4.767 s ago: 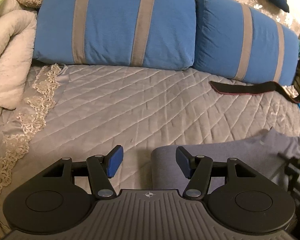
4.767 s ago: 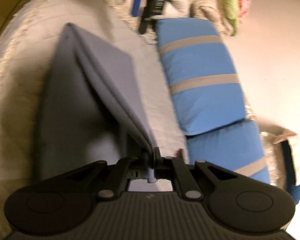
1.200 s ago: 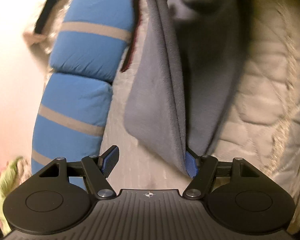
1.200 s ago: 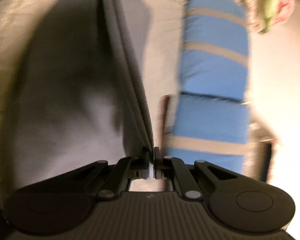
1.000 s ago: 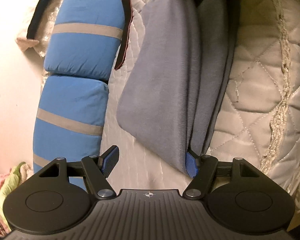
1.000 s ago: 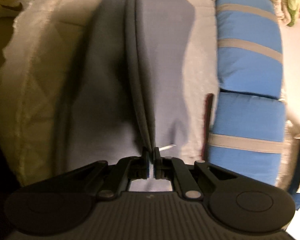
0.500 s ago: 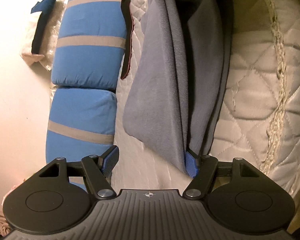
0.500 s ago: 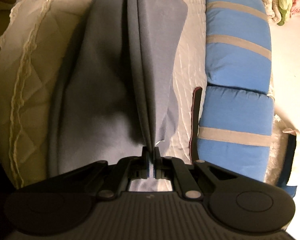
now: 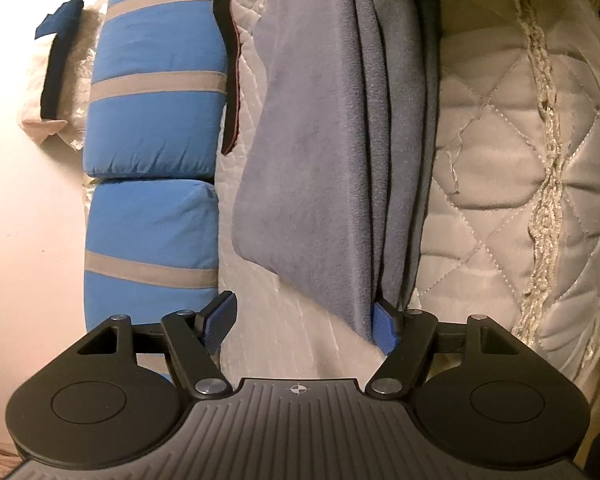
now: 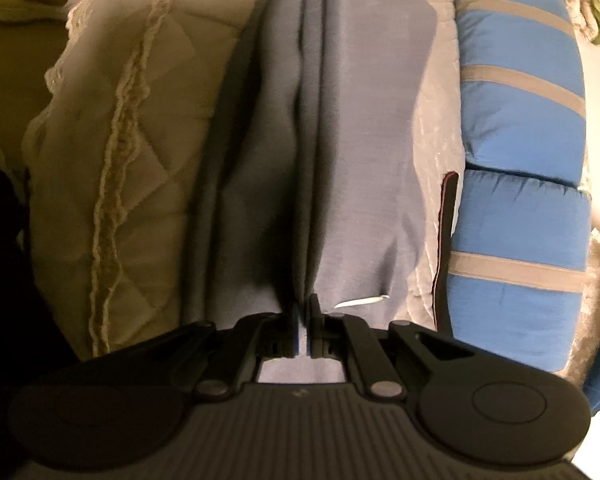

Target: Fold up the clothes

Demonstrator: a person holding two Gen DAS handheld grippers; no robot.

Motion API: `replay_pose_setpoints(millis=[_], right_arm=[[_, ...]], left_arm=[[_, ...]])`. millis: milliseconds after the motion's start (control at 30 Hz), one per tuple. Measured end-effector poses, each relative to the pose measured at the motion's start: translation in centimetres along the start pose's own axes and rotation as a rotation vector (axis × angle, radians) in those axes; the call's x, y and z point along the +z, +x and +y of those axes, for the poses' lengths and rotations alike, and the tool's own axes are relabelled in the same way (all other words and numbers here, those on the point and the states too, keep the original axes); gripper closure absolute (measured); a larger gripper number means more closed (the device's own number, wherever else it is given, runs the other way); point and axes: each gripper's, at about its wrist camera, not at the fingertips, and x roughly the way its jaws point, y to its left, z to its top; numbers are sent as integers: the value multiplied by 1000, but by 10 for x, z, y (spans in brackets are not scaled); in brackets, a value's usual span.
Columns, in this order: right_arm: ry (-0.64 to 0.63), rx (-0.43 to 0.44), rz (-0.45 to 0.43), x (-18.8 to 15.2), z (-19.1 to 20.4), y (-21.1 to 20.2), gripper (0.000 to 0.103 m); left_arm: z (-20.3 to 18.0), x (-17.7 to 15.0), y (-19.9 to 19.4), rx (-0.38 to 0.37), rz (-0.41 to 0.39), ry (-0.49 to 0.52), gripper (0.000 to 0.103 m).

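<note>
Left wrist view: the left claw (image 9: 302, 322) stands wide, its two blue ribbed pads well apart. A grey garment (image 9: 320, 140) of soft, fleecy cloth hangs in long vertical folds ahead of it, and the folded edge touches the pad on the picture's right; the other pad (image 9: 220, 320) is bare, so nothing is pinched. The garment stretches away over a quilted bed cover (image 9: 496, 184), a pale satin-like fabric stitched in diamonds and trimmed with a knotted lace band (image 9: 548, 168). Along the far side lie two blue cushions (image 9: 156, 120), plump and rectangular, each crossed by flat grey stripes. Between cushions and garment lies a narrow dark strap (image 9: 231, 92) with a reddish edge.

Right wrist view: the right claw (image 10: 305, 314) is closed tight on the grey garment (image 10: 364, 128), the pads pinching a thin gathered edge. From the pinch the cloth fans out in smooth pleats, taut along the centre ridge and shadowed on the picture's left. A small pale tag (image 10: 362, 301) sticks out of the cloth just beside the pads. The quilted bed cover (image 10: 140, 152) lies beneath, its lace band (image 10: 112, 184) wavy and rope-like. The blue cushions (image 10: 520, 128) line the picture's right, with the dark strap (image 10: 446, 232) running beside them.
</note>
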Motion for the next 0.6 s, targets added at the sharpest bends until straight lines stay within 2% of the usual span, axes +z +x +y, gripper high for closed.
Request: replay_pose_setpoints(millis=[100, 167, 233, 333, 367, 500, 533, 600], right_arm=[[-6, -10, 6, 2, 3, 1, 99], [-10, -15, 8, 1, 6, 1, 95], [-12, -18, 9, 1, 8, 0, 84], [-16, -14, 8, 2, 6, 5, 81], [-18, -14, 7, 3, 5, 7, 80], [-38, -22, 3, 6, 4, 14, 79], [-42, -27, 3, 7, 5, 13, 78], [-38, -36, -1, 7, 5, 11, 73]], left_arm=[[-1, -1, -1, -8, -8, 22, 35], [4, -5, -3, -39, -31, 20, 35], [19, -11, -7, -126, -61, -33, 35], [50, -25, -12, -301, -84, -165, 35], [57, -30, -10, -325, -74, -199, 35], [70, -47, 4, -250, 28, -266, 33], [72, -52, 8, -259, 55, -280, 33], [83, -64, 10, -371, 35, -360, 33]])
